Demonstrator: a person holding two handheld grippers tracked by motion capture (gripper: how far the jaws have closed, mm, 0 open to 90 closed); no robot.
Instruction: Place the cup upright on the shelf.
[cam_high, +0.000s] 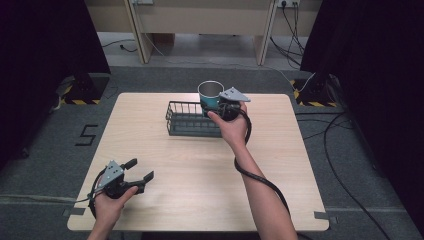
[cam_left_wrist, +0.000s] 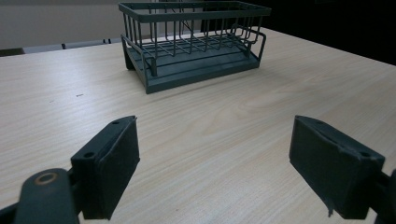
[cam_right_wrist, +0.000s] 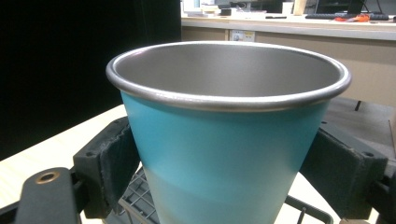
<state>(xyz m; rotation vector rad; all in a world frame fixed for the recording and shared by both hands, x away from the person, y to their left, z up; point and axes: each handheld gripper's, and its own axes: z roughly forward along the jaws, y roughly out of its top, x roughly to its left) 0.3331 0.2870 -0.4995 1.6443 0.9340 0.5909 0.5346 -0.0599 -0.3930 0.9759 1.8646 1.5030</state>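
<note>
teal cup (cam_right_wrist: 224, 140) is clamped in the right gripper (cam_high: 220, 106) over the wire basket (cam_high: 186, 121), not yet set down, left gripper (cam_high: 139, 171) held wide apart

Teal cup (cam_right_wrist: 224, 154) with brushed-metal inside (rim polished); matt wire basket (cam_left_wrist: 191, 42); pale wood-grain table (cam_left_wrist: 224, 140).

cup (cam_right_wrist: 224, 154) base cut off by bottom edge in right gripper view; in high view its lower part hidden behind right gripper (cam_high: 226, 107), as is basket (cam_high: 187, 120) right end.
</note>
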